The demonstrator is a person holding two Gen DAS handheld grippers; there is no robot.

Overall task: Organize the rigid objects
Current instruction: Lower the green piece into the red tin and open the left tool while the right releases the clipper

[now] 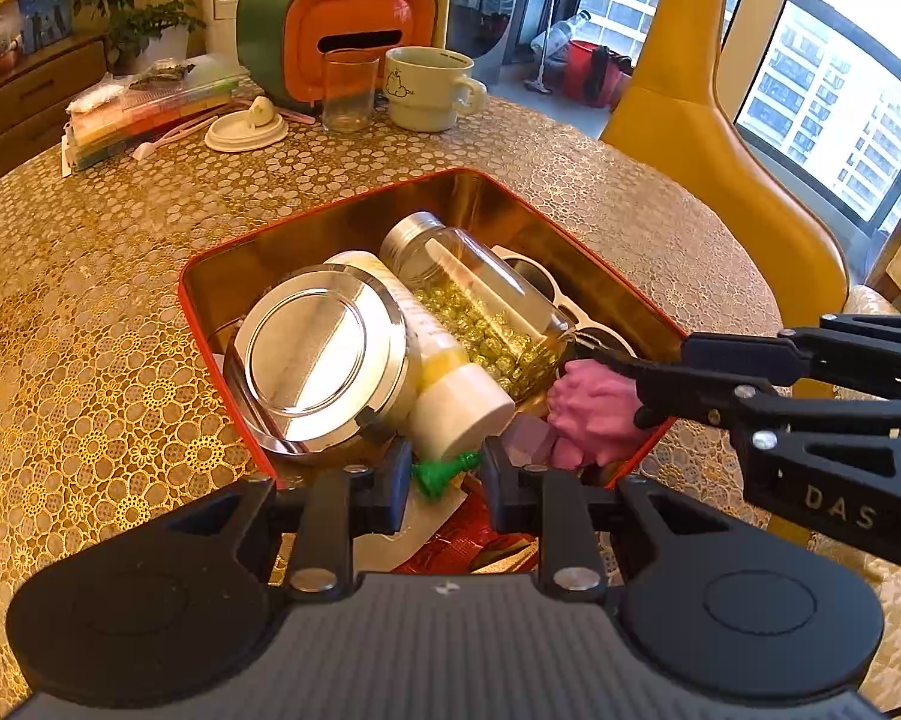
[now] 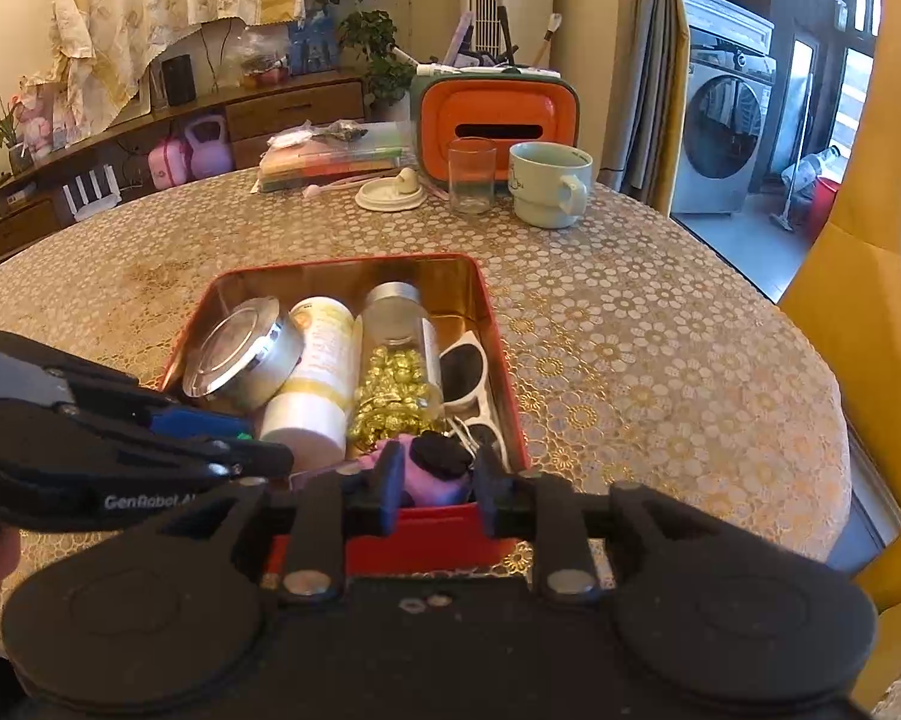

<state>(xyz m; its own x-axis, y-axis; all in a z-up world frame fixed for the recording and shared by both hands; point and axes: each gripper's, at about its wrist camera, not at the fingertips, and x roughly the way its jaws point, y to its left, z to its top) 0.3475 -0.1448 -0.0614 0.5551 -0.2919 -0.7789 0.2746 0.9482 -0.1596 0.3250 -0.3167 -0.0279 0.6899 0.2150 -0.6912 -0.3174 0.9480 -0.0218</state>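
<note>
A red tin box [image 1: 228,252] [image 2: 486,294] on the table holds a round metal tin [image 1: 315,354] [image 2: 240,354], a yellow-and-white bottle [image 1: 450,402] [image 2: 318,372], a glass jar of gold pieces [image 1: 480,300] [image 2: 393,372] and white sunglasses [image 2: 471,384]. My left gripper [image 1: 444,477] is open over the box's near edge, with a small green piece [image 1: 444,471] between its fingers. My right gripper [image 2: 432,480] is open around a pink-purple lumpy toy [image 1: 594,414] [image 2: 426,489] at the box's near right corner. It enters the left wrist view from the right.
At the table's far side stand an orange-and-green case [image 2: 492,114], a clear glass [image 2: 471,177], a pale mug [image 2: 549,186], a white lid [image 2: 390,195] and stacked coloured boxes [image 2: 330,159]. A yellow chair [image 1: 702,138] stands at the right.
</note>
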